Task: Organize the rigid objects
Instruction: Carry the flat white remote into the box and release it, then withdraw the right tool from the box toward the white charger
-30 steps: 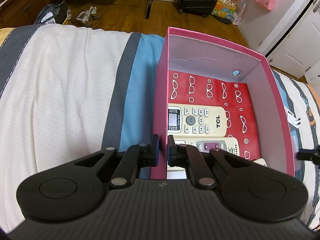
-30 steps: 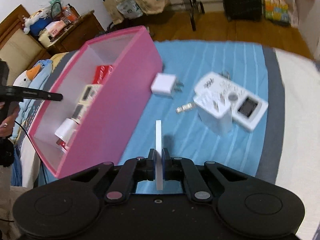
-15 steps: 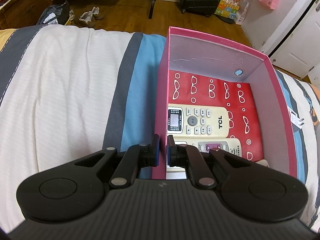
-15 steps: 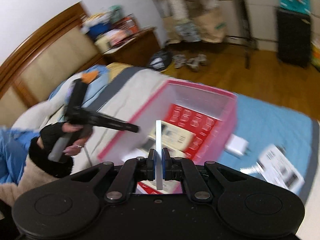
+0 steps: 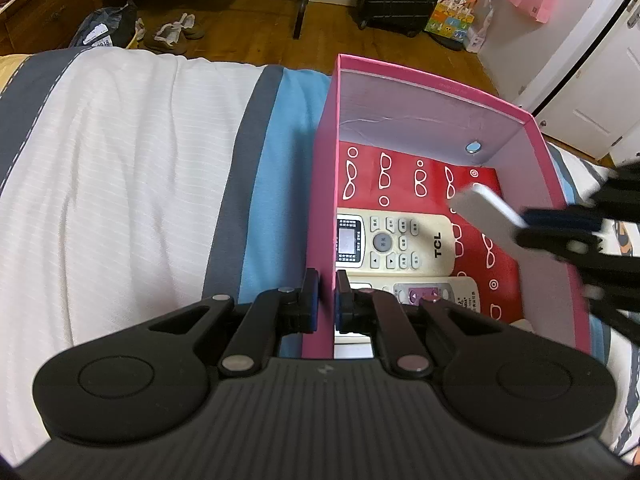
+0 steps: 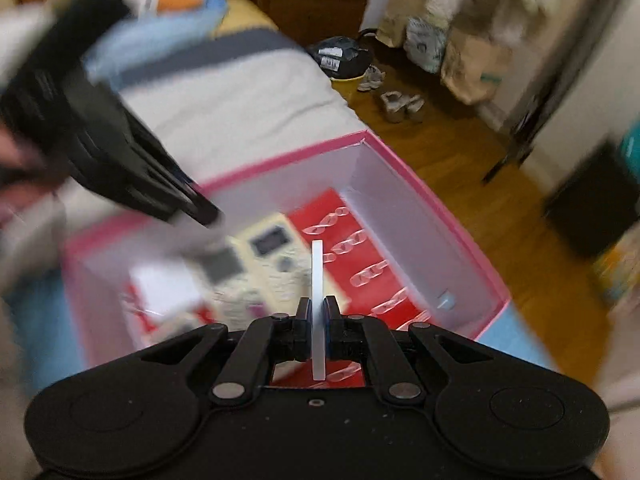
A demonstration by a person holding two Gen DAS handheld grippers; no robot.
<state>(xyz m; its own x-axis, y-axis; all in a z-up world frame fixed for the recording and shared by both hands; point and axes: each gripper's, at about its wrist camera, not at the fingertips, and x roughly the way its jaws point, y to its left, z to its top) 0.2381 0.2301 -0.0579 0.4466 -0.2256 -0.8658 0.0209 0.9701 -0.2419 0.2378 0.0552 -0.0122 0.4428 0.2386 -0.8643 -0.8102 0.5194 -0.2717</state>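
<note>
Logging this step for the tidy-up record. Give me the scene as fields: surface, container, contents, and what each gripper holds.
surface: bed with striped cover
container: pink box, open top
contents: two cream remotes, TCL remote and second remote nearer the camera, lying on a red sheet with glasses print
left gripper: shut on the box's near-left wall
right gripper: shut on a thin white flat piece, held over the box interior
image quality: right wrist view blurred
</note>
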